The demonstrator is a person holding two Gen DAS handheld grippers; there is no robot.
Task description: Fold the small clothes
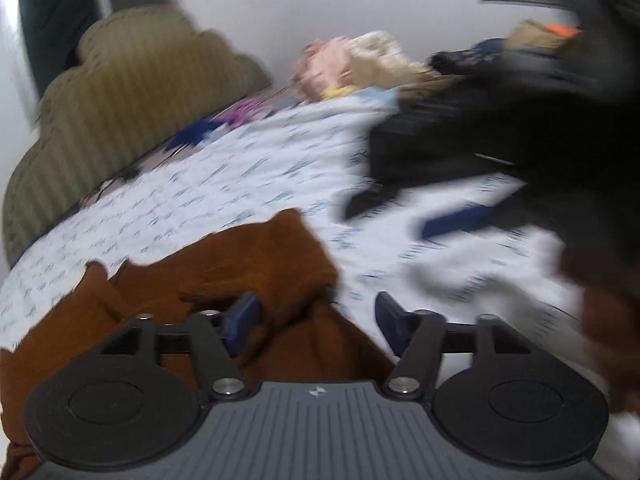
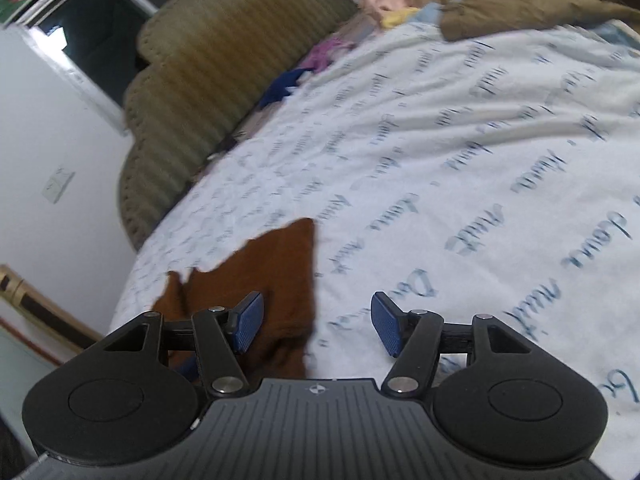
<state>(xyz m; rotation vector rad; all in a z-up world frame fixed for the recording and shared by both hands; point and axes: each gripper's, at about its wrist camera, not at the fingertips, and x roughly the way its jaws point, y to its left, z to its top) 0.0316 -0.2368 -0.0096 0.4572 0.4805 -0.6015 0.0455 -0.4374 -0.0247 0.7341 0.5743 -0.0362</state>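
Both grippers (image 1: 316, 320) (image 2: 316, 322) above brown garment (image 1: 224, 276)

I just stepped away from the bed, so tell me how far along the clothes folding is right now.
Done: the brown garment lies in a rough fold on the printed bedsheet, though still rumpled. In hand: nothing; the left gripper and right gripper both stand open, no cloth pinched. Left: the loose pile of clothes at the far end of the bed looks unfolded.
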